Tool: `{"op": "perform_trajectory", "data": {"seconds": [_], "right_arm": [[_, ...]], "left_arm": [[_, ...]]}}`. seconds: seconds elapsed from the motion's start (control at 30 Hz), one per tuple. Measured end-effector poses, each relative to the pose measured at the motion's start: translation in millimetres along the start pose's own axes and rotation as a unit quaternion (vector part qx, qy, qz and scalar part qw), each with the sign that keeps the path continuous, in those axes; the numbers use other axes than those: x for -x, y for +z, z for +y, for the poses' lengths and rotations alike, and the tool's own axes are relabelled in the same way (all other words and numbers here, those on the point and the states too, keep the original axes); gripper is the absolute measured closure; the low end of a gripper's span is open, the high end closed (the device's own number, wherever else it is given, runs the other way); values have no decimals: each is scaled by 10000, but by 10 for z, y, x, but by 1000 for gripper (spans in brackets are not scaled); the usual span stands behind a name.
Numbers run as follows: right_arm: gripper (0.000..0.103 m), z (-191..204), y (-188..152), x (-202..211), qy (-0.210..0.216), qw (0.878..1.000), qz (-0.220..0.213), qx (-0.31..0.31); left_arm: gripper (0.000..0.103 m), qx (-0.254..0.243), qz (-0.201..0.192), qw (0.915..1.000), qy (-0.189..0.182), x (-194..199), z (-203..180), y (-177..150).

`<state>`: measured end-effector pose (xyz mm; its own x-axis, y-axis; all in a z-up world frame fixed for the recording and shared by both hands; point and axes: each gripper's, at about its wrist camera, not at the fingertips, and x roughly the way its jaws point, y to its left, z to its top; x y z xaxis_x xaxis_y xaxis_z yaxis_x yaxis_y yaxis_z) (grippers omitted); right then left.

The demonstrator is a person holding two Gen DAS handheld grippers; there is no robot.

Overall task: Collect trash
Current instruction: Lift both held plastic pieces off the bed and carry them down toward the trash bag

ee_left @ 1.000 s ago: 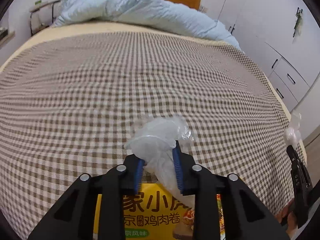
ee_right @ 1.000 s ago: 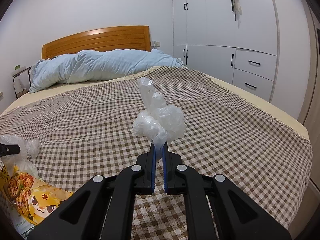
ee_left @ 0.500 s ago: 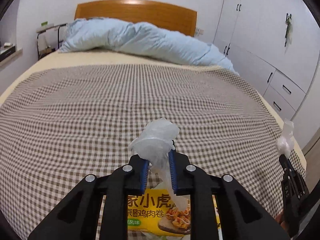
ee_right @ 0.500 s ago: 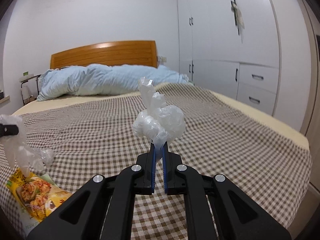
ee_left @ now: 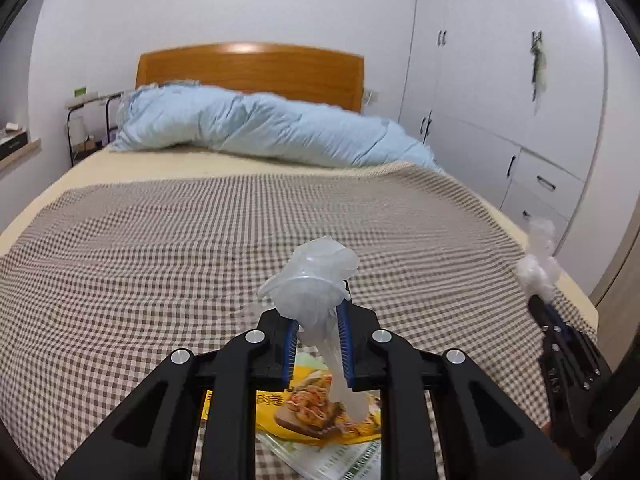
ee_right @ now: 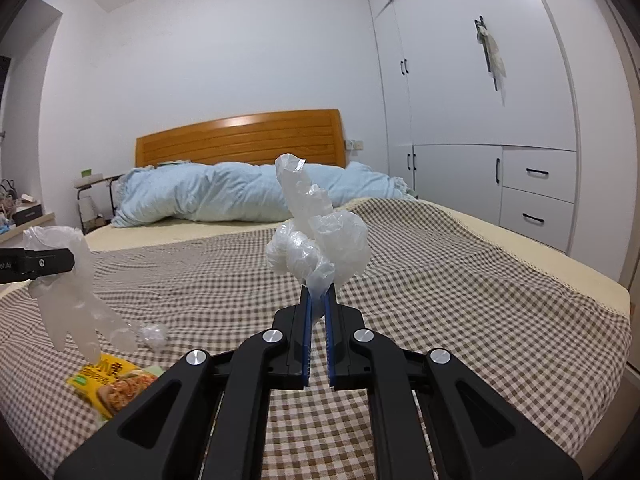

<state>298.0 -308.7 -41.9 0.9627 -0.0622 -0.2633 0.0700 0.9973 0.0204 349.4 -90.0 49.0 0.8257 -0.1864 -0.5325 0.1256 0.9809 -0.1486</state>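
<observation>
Holding trash in both tools, clear of the bed [ee_left: 160, 248], so the step in hand looks like carrying off the two pieces already picked up. Left tool [ee_left: 317, 340] pinching a clear plastic glove [ee_left: 312, 280], jaws having just closed a little more on it, glove fingers hanging down in the right wrist view [ee_right: 76, 312]. Right tool [ee_right: 317, 328] pressed together on a crumpled clear plastic wad [ee_right: 320, 240], which stands up above the jaws. Still lying on the checked blanket near the foot edge of the bed, toward its left corner: a yellow snack packet [ee_right: 114, 380] and, just beside it, a small clear plastic ball [ee_right: 154, 334]. No bin visible in either view. Next move probably calling for a firm grip during the carry to a bin, then a return for the packet and the ball.
</observation>
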Motion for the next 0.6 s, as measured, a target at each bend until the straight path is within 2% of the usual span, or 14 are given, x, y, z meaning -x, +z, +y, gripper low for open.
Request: {"op": "perform_trajectory", "data": {"seconds": [0.23,0.4,0.6], "right_arm": [[97,4,104,279,401,9992,-37,34],[97,28,142,655,443,9984,-281,211],[97,10,139,1096,573,9975,-350,227]], "left_arm": [[87,-145,-260,9993,-240,432,-244,-63],[87,-106,-313,9985,-425,700,-274,-147],[87,-87,-329,9976,-597,990,-332,-286]]}}
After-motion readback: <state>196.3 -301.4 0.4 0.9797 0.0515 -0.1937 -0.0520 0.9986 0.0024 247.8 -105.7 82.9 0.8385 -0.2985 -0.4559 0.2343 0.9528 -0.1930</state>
